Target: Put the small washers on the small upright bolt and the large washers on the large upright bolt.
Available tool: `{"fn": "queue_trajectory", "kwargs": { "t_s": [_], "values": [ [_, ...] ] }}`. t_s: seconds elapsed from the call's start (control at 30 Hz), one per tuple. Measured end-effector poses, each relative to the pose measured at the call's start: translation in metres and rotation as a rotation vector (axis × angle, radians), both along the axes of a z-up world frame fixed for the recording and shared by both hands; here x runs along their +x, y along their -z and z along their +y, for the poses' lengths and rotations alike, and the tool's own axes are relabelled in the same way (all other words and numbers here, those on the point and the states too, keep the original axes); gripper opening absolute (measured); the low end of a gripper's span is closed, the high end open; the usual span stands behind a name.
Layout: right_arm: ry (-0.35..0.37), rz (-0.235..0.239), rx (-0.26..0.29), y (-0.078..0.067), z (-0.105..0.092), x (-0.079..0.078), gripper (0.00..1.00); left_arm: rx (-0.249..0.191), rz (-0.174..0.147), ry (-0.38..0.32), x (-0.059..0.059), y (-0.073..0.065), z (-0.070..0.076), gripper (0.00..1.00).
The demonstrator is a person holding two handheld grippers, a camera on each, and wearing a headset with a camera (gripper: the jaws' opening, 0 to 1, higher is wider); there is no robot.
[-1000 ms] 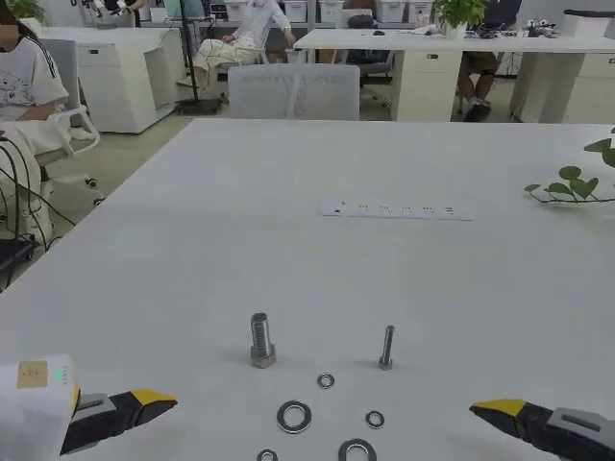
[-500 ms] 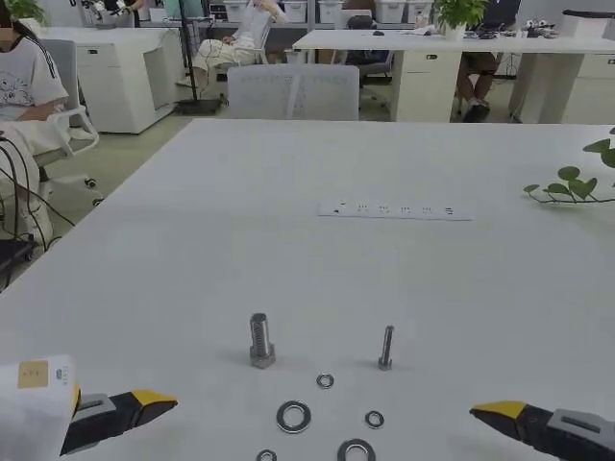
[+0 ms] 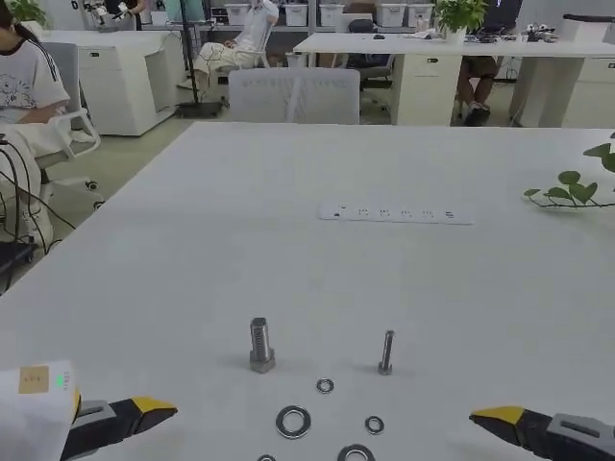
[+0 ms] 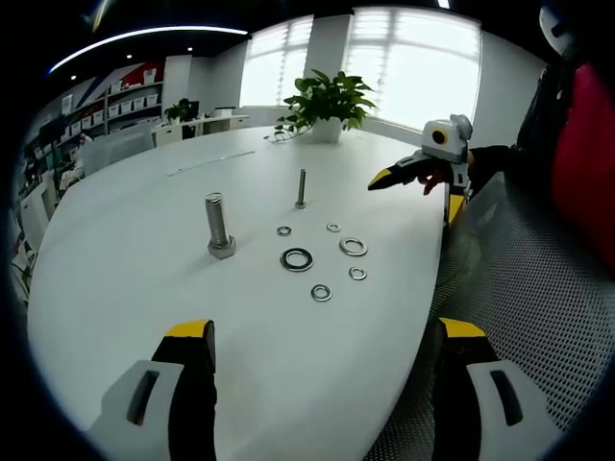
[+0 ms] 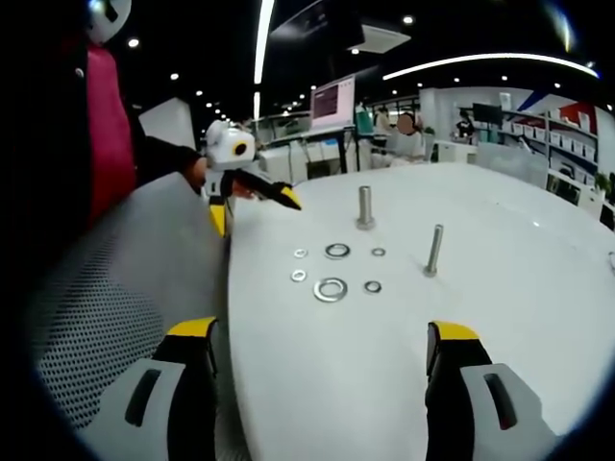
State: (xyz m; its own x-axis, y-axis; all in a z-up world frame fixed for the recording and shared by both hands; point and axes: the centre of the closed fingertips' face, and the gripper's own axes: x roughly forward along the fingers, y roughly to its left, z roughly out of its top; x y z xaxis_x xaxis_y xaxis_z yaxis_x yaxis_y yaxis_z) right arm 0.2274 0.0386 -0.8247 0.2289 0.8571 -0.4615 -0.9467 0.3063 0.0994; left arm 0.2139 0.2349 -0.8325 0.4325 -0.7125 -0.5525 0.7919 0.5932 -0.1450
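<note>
Looking down at the white table (image 3: 288,259), we see the large bolt (image 3: 260,345) standing upright on its head, with the small bolt (image 3: 386,352) upright to its right and apart from it. The washers lie flat on the table just in front of the two bolts, on our side, touching neither bolt. Among them, the large washers (image 3: 293,421) sit nearer the table's edge, and one of the small washers (image 3: 325,386) lies between the bolts and a little in front of them. From the left gripper view we count two large rings and four smaller ones, loosely scattered and none stacked.

Our left tongs (image 3: 154,411) hover at the near left of the table and our right tongs (image 3: 495,417) at the near right, the washers lying between them. In each gripper view that view's own jaws stand wide apart with nothing held, the left tongs (image 4: 327,331) facing the large bolt (image 4: 218,227) and the right tongs (image 5: 322,329) facing the small bolt (image 5: 434,250).

Farther back on the table lies a white power strip (image 3: 396,211), and a leafy sprig (image 3: 572,187) reaches in from the right edge. A grey chair (image 3: 293,93) stands at the far side.
</note>
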Motion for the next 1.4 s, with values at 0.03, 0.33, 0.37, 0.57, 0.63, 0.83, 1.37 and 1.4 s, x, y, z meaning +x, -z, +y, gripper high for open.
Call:
{"fn": "queue_trajectory", "kwargs": {
  "t_s": [0.03,0.33,0.37,0.57,0.63,0.83,1.37,1.4],
  "values": [
    [-0.001,0.0,0.0,-0.0002,0.0001,-0.0001,0.9,0.0,0.0,0.0,0.0,-0.0001,-0.0001,0.95],
    [-0.003,-0.002,-0.006,-0.0005,-0.0009,-0.0002,0.9,0.0,-0.003,0.003,-0.001,-0.0004,-0.0009,0.94],
    [-0.004,-0.002,-0.007,-0.0004,-0.0008,-0.0002,0.9,0.001,-0.003,0.003,-0.0008,-0.0003,-0.0006,0.94],
    [-0.007,0.001,-0.01,0.001,0.0009,-0.0019,0.9,0.0,-0.002,0.002,-0.0013,0.0002,0.0,0.94],
    [-0.007,0.003,-0.012,0.0018,0.0008,-0.0021,0.9,-0.001,-0.001,0.002,-0.0016,0.0004,-0.0001,0.94],
    [-0.006,0.006,-0.014,0.0025,0.0007,-0.003,0.89,-0.004,-0.003,-0.001,-0.0014,0.0001,0.0005,0.94],
    [-0.016,0.006,-0.025,0.0015,0.0024,-0.0028,0.89,-0.008,-0.007,-0.005,-0.0009,-0.0003,0.0013,0.93],
    [-0.018,0.009,-0.029,0.0017,0.0022,-0.0025,0.89,-0.007,-0.008,-0.005,-0.0009,-0.0001,0.0014,0.93]
  ]
}}
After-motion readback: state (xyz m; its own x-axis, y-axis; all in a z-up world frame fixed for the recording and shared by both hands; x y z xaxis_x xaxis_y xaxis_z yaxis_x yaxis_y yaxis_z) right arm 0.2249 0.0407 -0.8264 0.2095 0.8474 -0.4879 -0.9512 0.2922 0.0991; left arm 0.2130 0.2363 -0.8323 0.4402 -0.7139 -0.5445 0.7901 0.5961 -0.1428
